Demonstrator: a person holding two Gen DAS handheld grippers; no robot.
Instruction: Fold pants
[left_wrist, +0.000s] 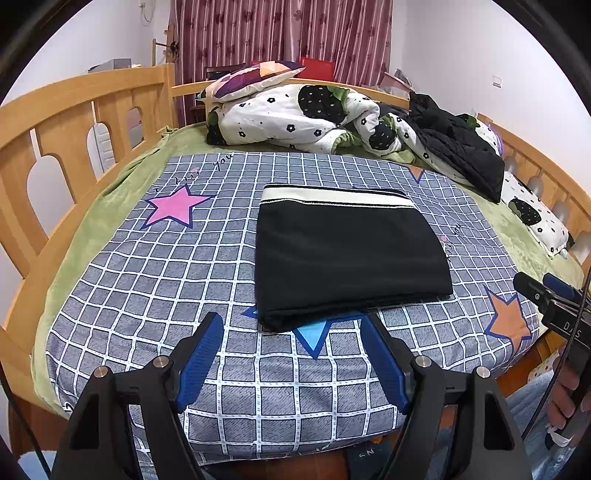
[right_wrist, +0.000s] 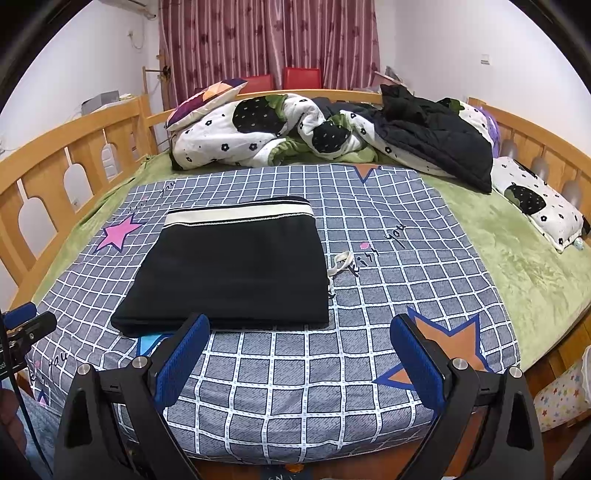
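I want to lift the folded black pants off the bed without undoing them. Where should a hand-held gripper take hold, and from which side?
Judging by how they lie, grip the thick near edge of the folded pants, coming in low from the bed's foot. All layers stack together there, facing both open grippers. The far edge carries the cream waistband, and a drawstring trails from the right side.

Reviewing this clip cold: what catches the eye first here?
The black pants, folded into a neat rectangle with the cream waistband at the far edge, lie mid-bed on the checked star-print sheet. Both grippers, left and right, hover open and empty just short of them.
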